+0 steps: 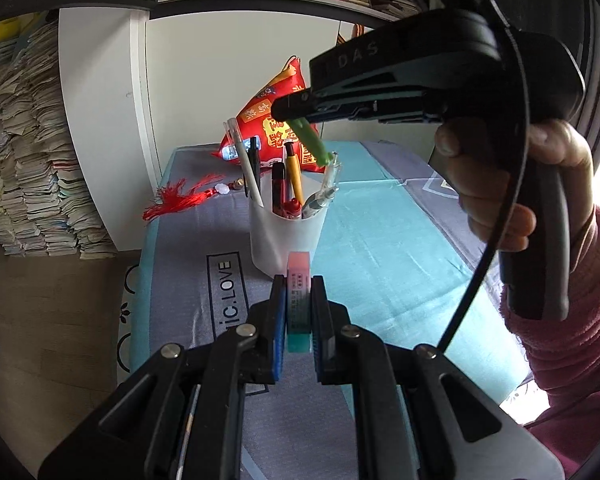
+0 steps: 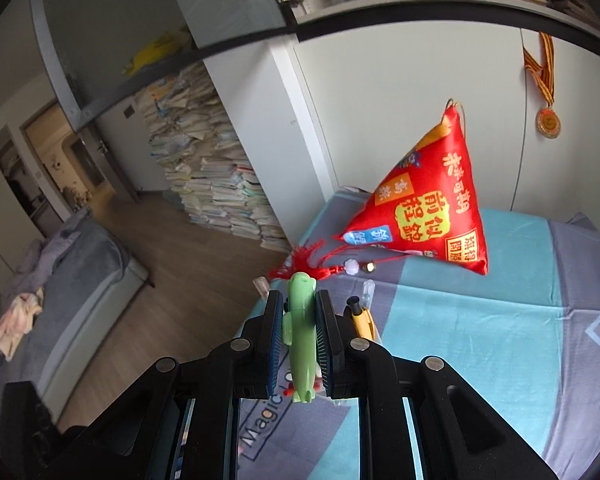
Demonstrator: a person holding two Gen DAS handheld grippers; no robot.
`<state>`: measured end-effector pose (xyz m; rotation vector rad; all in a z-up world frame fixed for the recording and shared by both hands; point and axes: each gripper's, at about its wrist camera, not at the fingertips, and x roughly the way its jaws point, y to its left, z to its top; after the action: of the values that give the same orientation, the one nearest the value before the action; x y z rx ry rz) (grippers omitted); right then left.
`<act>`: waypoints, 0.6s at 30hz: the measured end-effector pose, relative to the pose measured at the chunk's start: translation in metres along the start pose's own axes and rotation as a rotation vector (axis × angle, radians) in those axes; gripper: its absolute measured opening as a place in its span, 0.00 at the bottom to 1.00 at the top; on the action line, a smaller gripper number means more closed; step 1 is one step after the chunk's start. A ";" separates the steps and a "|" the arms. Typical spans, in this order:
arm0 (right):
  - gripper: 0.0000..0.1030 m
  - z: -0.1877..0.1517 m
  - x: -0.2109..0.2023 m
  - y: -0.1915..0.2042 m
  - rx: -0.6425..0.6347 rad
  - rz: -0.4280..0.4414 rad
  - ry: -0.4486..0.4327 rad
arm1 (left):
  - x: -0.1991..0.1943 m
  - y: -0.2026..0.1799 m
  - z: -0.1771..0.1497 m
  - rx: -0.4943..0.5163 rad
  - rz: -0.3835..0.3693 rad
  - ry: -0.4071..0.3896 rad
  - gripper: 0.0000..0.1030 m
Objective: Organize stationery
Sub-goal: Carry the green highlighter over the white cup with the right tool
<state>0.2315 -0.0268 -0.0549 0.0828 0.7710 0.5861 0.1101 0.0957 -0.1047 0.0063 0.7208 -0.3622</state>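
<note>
The left hand-held gripper pinches an eraser just before the pen cup on the desk; the right hand-held gripper pinches a green pen above the cup

1. We count one eraser between the left tool's pads.
2. We count one green pen between the right tool's pads.
3. We count one pen cup ahead of the left tool.
</note>
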 end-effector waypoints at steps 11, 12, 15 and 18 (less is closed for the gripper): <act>0.17 -0.005 0.029 -0.009 0.011 -0.039 0.057 | 0.009 0.015 0.003 -0.019 -0.017 0.007 0.09; 0.17 -0.006 0.029 -0.009 0.010 -0.041 0.057 | 0.009 0.015 0.003 -0.018 -0.018 0.009 0.09; 0.17 -0.006 0.032 -0.009 0.011 -0.048 0.063 | 0.011 0.016 0.004 -0.016 -0.022 0.010 0.09; 0.17 -0.006 0.036 -0.011 0.017 -0.046 0.072 | 0.011 0.018 0.004 -0.018 -0.023 0.011 0.09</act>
<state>0.2528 -0.0173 -0.0854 0.0595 0.8458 0.5409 0.1261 0.1082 -0.1103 -0.0174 0.7352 -0.3777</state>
